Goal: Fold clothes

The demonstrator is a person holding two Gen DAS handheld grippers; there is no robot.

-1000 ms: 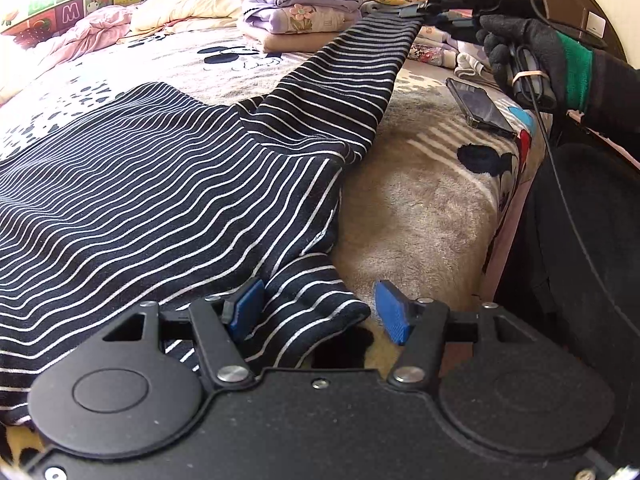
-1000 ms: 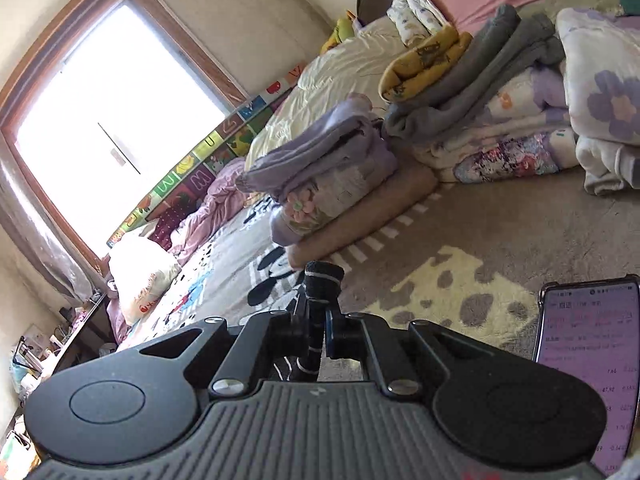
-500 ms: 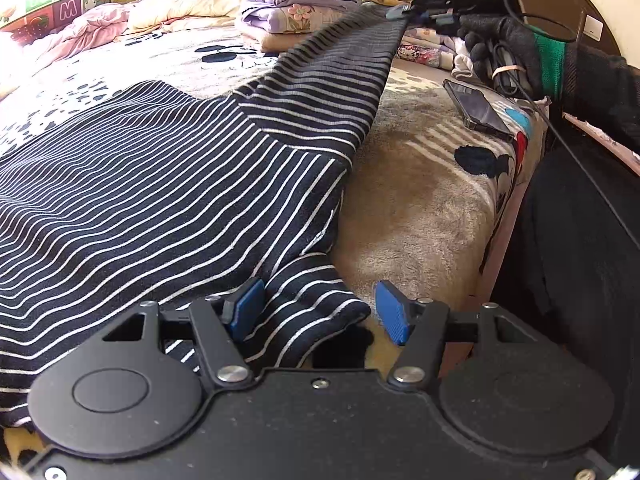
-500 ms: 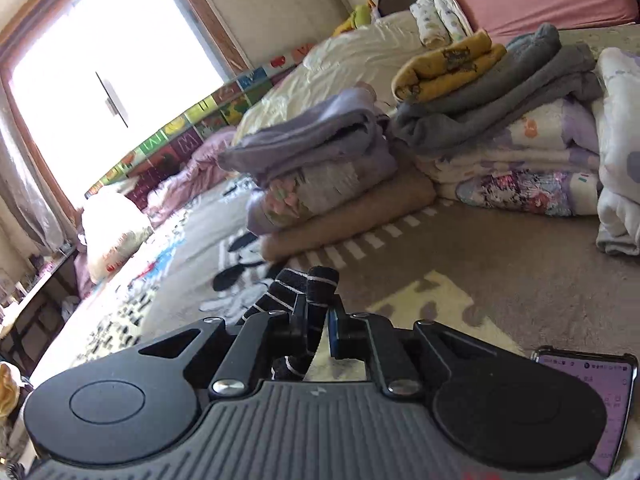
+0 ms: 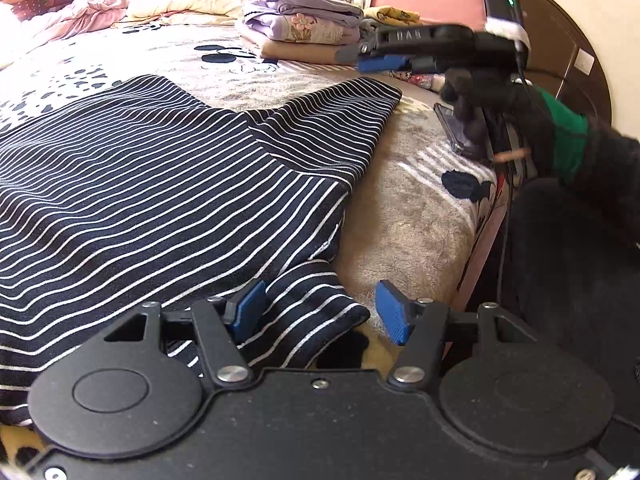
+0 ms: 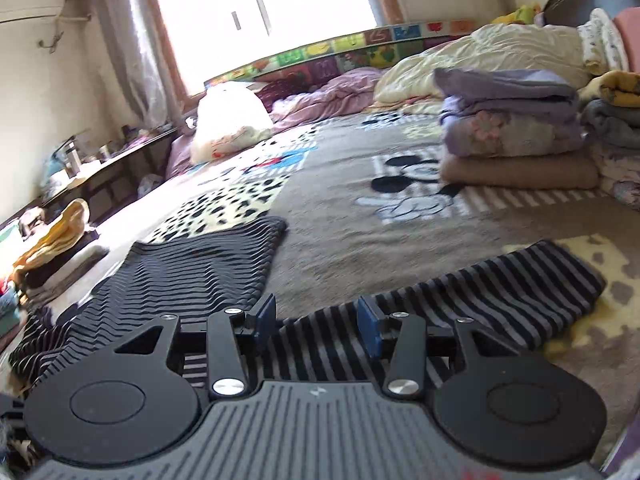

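Plainly the bed carries the whole job, its cartoon blanket spread under a striped top that lies flat and wide across the near half. Behind it sit stacks of folded laundry, so some clothes are already done; the top itself shows no fold across its body, and its sleeves lie spread out. Its body runs lengthwise along the bed's near edge, away to the left in the left wrist view. One sleeve points out toward the stacks, flat on the blanket; the other sleeve shows in the right view, also flat. The right tool hovers above the sleeve end, released and gripping nothing. The left tool is likewise spread apart, with a striped cuff lying loose between its pads.
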